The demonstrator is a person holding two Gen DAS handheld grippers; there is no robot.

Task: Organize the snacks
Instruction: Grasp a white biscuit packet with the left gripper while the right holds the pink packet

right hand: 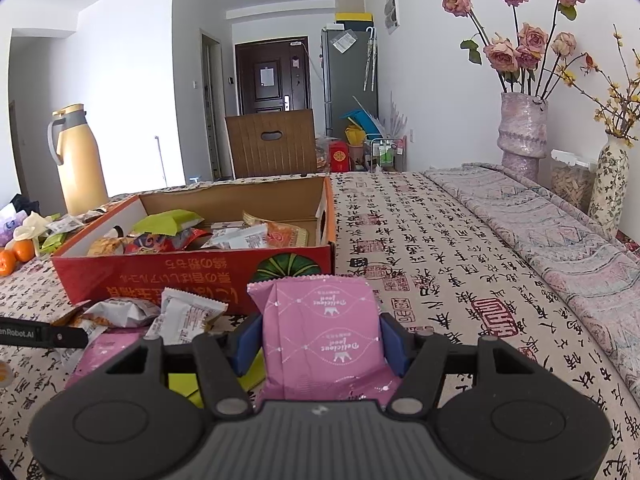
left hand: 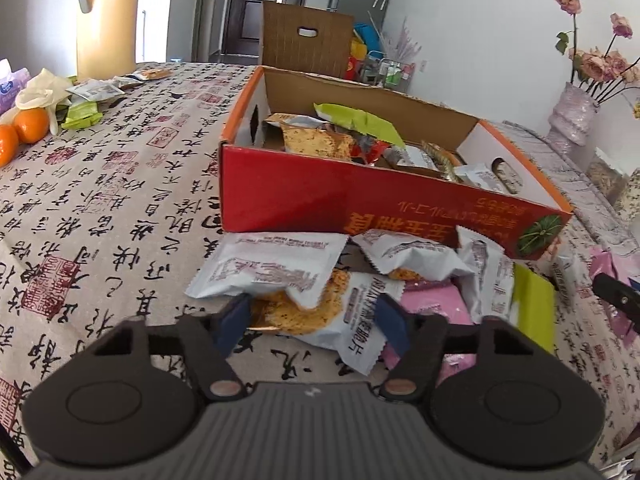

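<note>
Both grippers tilted down, right gripper [right hand: 320, 338] around pink packet [right hand: 320, 332].

Soft, even daylight fills both views, and the white walls beyond the red box [left hand: 360, 204] look washed out. Shadows under the packets near the box are faint. Fisheye distortion bends the room and darkens the corners. Left wrist view is slightly soft; right wrist view is sharper.
</note>
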